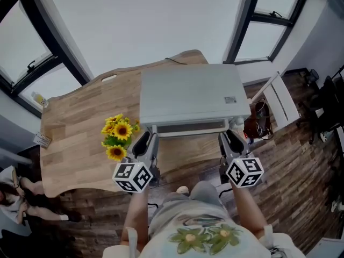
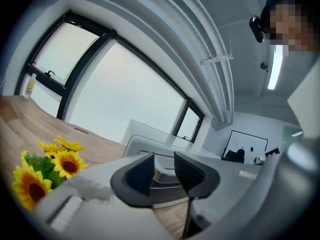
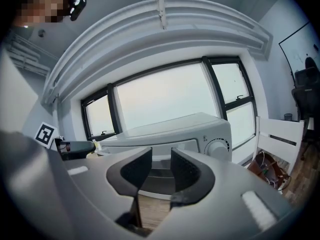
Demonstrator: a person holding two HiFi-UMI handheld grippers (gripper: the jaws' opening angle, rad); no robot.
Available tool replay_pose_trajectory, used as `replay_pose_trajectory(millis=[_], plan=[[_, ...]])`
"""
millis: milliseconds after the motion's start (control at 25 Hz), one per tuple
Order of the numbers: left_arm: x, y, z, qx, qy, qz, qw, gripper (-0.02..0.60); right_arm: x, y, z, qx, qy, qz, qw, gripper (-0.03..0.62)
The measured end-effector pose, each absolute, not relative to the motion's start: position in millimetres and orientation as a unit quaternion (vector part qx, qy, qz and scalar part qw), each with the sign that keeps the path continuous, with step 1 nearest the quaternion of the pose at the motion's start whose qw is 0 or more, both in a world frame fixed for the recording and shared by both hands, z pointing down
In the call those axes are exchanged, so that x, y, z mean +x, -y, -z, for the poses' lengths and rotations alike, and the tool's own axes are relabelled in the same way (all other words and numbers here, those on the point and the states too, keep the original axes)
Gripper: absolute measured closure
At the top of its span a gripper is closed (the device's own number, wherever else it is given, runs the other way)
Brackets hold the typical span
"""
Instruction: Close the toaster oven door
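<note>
- Left gripper (image 1: 144, 140): jaws stand a narrow gap apart. No pad presses on anything in its own view (image 2: 164, 171); only the oven front shows through the gap.
- Right gripper (image 1: 230, 137): same state, a narrow gap with nothing pinched (image 3: 161, 168). It sits at the oven's right front corner, and the left gripper sits at the left front corner.
- Door (image 1: 188, 128): its strip juts out in front of the oven (image 1: 188, 93) body just beyond both sets of tips, so it is not shut. I cannot tell how far down it hangs, or whether the tips touch it.
- Oven: stands at the near edge of the table (image 1: 80, 128). Its knob (image 3: 217, 146) is on the right of the front, and the sunflowers (image 1: 118, 136) are just beside its left side.
- Handling, judged: the door is probably a stiff metal frame with a glass pane, hinged low and light to swing, and it may snap shut near the end.
- Take hold at the free edge or the handle bar, one gripper at each end, and push evenly. Keep the tips off the pane.
- Risk, judged: the box looks light and may slide back on the smooth wood, and the pads may slip on a smooth bar.
</note>
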State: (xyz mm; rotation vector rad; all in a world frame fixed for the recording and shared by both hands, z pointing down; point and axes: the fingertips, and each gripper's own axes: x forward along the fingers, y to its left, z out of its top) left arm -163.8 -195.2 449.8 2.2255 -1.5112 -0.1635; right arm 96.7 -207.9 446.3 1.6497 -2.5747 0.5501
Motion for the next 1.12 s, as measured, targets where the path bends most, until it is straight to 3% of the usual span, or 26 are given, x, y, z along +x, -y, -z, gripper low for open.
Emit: replay_pose_trajectory(millis=[280,1120], plan=[[-141.6,163.8,-439.2,0.823,0.541,0.038,0.169,0.578,81.6,174.7,-442.9,0.521,0.841,-0.141,0.030,0.594],[-84.0,99.8,-450.5,0.857,0.488,0.002,0.163,0.578,69.7,104.8,-457.0,0.510,0.848,-0.130,0.058,0.595]])
